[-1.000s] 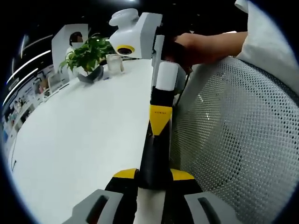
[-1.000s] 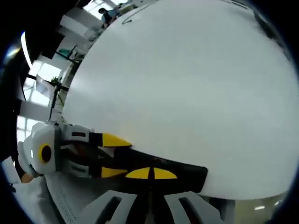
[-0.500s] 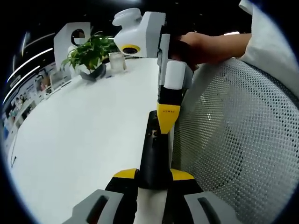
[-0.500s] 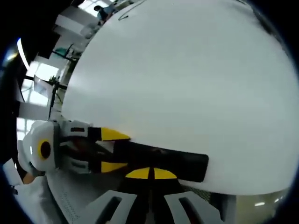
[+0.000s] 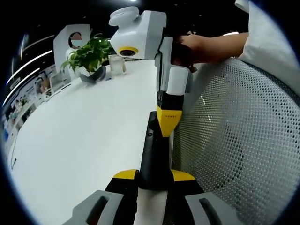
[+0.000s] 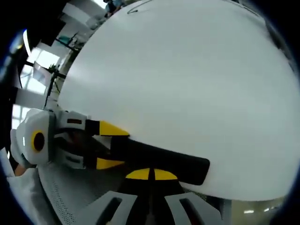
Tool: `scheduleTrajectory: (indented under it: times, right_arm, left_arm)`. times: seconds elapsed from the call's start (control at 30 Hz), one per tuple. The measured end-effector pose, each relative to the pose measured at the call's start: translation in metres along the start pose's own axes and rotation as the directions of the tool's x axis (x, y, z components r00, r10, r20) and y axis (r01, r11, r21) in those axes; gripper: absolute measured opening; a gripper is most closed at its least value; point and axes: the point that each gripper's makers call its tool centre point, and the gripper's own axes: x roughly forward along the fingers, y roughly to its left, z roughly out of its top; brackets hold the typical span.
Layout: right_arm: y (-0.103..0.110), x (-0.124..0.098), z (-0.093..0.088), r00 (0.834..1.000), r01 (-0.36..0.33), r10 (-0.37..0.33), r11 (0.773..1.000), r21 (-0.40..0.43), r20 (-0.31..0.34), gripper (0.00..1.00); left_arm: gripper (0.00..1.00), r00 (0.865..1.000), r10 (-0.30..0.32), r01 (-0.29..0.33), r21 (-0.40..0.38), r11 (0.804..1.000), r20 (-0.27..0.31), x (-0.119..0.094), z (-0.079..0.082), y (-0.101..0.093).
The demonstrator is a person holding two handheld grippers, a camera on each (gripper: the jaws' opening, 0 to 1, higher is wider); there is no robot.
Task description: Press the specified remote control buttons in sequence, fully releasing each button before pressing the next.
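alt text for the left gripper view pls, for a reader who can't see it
The left gripper clamps one end of a black remote control at the edge of a white table, while the right gripper presses its closed yellow tips onto the remote. A potted plant stands at the far end, a white mesh chair alongside.

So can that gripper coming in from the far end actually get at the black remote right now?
Probably yes. In the left gripper view, the right gripper already has its yellow tip down on the remote, which the left gripper is clamping. Nothing sits between them; the white table alongside is bare there.
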Motion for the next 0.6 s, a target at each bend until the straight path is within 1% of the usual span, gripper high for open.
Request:
scheduleTrajectory:
  times: [0.13, 0.2, 0.27, 0.33, 0.47, 0.6]
  right_arm:
    - [0.0003, 0.0002, -0.0011, 1.0, -0.007, 0.007, 1.0, 0.011, -0.002, 0.0]
    - [0.001, 0.0007, -0.0013, 1.0, 0.003, -0.004, 1.0, -0.006, -0.005, 0.0]
    - [0.0015, 0.0011, -0.0017, 1.0, 0.028, -0.028, 0.999, -0.038, -0.007, 0.0]
    - [0.0019, 0.0012, -0.0021, 0.999, 0.035, -0.036, 0.998, -0.047, -0.005, 0.0]
    - [-0.0016, 0.0011, -0.0015, 1.0, 0.018, -0.018, 0.999, -0.027, 0.003, 0.0]
    - [-0.0001, 0.001, -0.0015, 1.0, 0.009, -0.009, 1.0, -0.02, 0.005, 0.0]
  left_arm:
    - [0.25, 1.0, -0.001, 0.001, 0.001, 1.0, 0.001, 0.0004, -0.0001, 0.0]
    - [0.25, 1.0, -0.001, 0.001, 0.001, 1.0, 0.002, 0.0006, -0.0003, 0.0]
    - [0.25, 1.0, -0.001, 0.001, 0.001, 1.0, 0.003, 0.0004, 0.0, -0.0003]
    - [0.25, 1.0, -0.001, 0.001, 0.001, 1.0, 0.003, 0.0003, -0.0001, -0.0003]
    - [0.25, 1.0, 0.0, 0.0, -0.001, 1.0, 0.005, 0.0002, 0.0002, -0.0005]
    - [0.25, 1.0, 0.003, -0.003, -0.005, 1.0, 0.008, 0.0004, 0.0, -0.0004]
